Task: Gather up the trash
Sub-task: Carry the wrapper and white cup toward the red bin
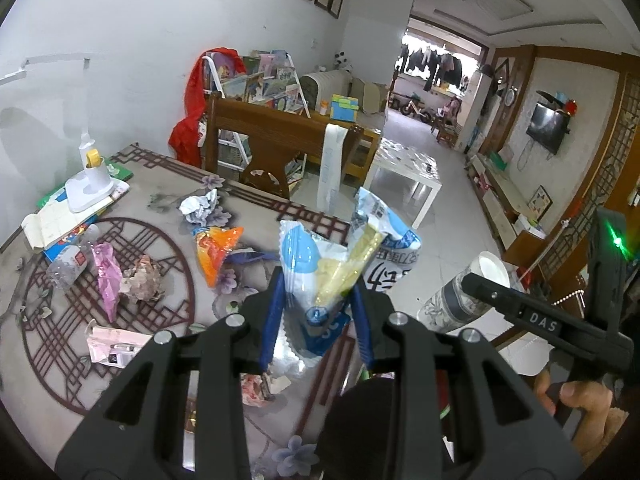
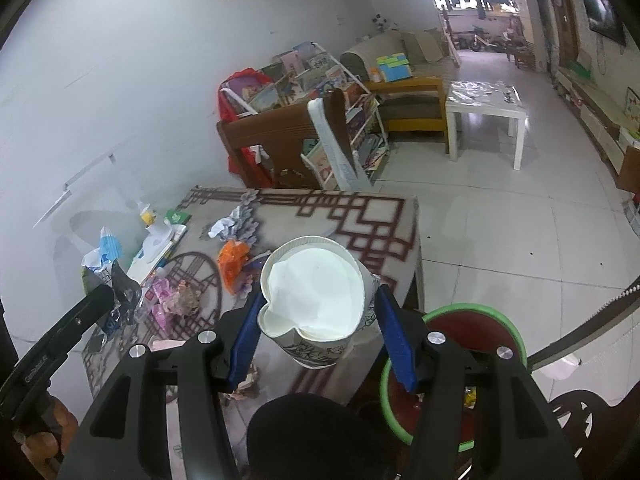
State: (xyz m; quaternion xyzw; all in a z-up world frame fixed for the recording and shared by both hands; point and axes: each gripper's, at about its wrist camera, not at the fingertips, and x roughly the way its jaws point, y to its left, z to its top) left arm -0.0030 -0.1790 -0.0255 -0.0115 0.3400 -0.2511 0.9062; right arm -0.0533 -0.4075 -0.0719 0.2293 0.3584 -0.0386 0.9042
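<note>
My left gripper (image 1: pixel 318 300) is shut on a blue and white snack wrapper (image 1: pixel 320 272) and holds it up above the table. It also shows at the left of the right wrist view (image 2: pixel 102 260). My right gripper (image 2: pixel 320 320) is shut on a crumpled paper cup (image 2: pixel 316 300), held above the table's near edge; the cup shows in the left wrist view (image 1: pixel 460 296). A green-rimmed trash bin (image 2: pixel 516 332) stands on the floor just right of and below the cup. On the table lie crumpled white paper (image 1: pixel 200 206), an orange wrapper (image 1: pixel 216 252), a pink wrapper (image 1: pixel 106 276) and a plastic bottle (image 1: pixel 66 264).
The patterned table (image 1: pixel 160 320) also holds a white desk lamp base (image 1: pixel 90 188), books (image 1: pixel 60 216) and a pink packet (image 1: pixel 112 346). A wooden chair (image 1: pixel 256 148) stands behind the table. A white side table (image 2: pixel 486 108) and tiled floor lie to the right.
</note>
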